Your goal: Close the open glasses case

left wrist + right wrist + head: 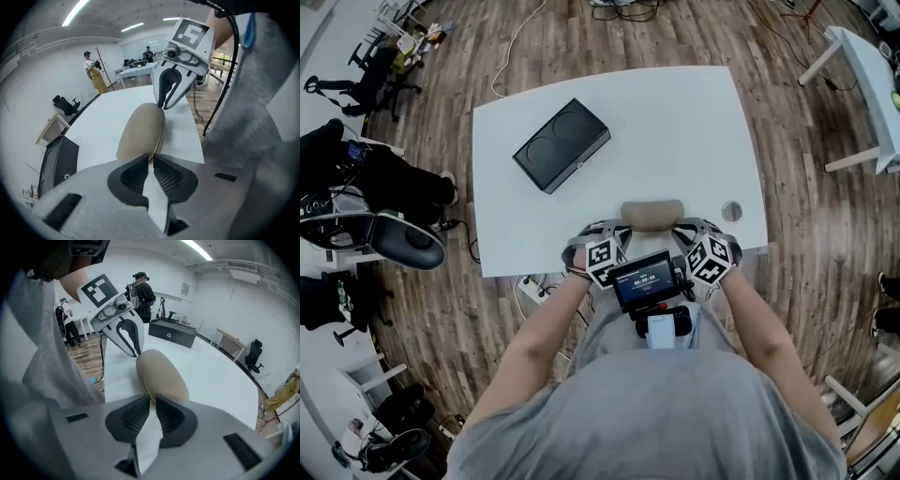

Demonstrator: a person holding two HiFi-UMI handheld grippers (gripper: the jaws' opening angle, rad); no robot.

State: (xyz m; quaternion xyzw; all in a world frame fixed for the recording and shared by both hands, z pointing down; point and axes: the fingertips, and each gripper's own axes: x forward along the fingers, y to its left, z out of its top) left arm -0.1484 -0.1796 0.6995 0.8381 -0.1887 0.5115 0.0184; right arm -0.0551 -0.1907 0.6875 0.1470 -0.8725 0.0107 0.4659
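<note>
Two grippers: left gripper (151,158) and right gripper (152,399) face each other, one at each end of the case.
Left jaws: drawn nearly together, only a sliver between the tips, with nothing clamped that I can see.
Right jaws: the same, almost closed and apparently empty.
Glasses case (652,214): tan, at the table's near edge, directly between the two grippers, whose tips sit right at its ends. Its long axis runs left to right, from one gripper to the other.
Lid: looks closed (judging by the thin seam along its side).
Nearer hand: neither; both are equally close.
Table (694,112): white.
Black box (561,144): well apart, toward the far left.
</note>
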